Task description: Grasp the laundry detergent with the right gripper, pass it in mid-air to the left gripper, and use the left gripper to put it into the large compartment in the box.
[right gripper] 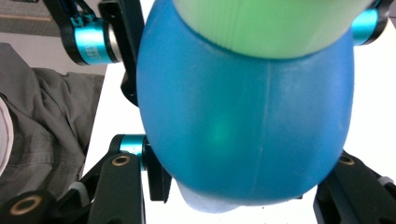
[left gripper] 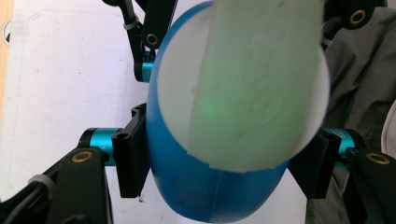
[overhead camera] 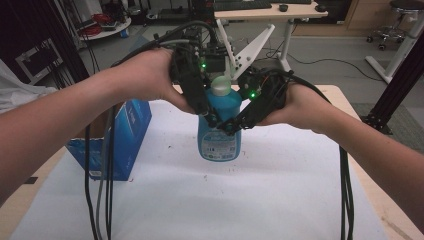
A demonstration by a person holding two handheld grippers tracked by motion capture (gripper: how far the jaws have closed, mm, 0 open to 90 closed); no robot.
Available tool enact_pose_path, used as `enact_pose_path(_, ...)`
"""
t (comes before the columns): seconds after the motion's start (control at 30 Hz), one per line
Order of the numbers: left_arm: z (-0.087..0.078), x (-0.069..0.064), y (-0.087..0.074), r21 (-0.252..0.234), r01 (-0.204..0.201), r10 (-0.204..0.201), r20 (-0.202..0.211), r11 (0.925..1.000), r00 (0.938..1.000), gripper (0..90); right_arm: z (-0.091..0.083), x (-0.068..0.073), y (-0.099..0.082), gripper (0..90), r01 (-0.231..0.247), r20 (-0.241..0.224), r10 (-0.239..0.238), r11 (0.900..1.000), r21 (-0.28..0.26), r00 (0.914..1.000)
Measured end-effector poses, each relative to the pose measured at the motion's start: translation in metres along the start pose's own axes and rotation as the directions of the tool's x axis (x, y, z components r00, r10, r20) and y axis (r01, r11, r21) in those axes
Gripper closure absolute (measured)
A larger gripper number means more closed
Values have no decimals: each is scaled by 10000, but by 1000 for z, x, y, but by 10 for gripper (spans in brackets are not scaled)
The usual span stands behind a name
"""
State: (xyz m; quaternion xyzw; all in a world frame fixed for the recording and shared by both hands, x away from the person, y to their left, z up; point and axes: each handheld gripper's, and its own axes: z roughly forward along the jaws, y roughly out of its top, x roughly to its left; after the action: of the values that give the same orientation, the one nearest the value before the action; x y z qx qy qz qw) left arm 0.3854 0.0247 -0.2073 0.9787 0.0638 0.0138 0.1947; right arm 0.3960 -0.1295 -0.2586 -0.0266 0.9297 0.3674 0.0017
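Currently one blue bottle with one pale cap stands mid-table, both the left gripper and right gripper clamped on its body, one blue box at left.

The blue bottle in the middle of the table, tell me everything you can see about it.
The blue bottle looks like glossy plastic, with rounded shoulders, a pale greenish-white cap and a printed label on its front. It stands upright on the white table cover, to the right of a blue carton. The left claw and the right claw both clamp its upper body from opposite sides.
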Motion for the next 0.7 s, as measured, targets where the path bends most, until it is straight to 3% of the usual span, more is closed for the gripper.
enact_pose_path(0.37,2,0,2,-59,67,-67,40,10000,10000,335,-1,2,0,476,-214,-15,215,9996,191,9998)
enact_pose_path(0.7,2,1,1,-162,246,-243,182,9996,9995,349,1,1,-1,476,-73,-13,74,9997,217,10000)
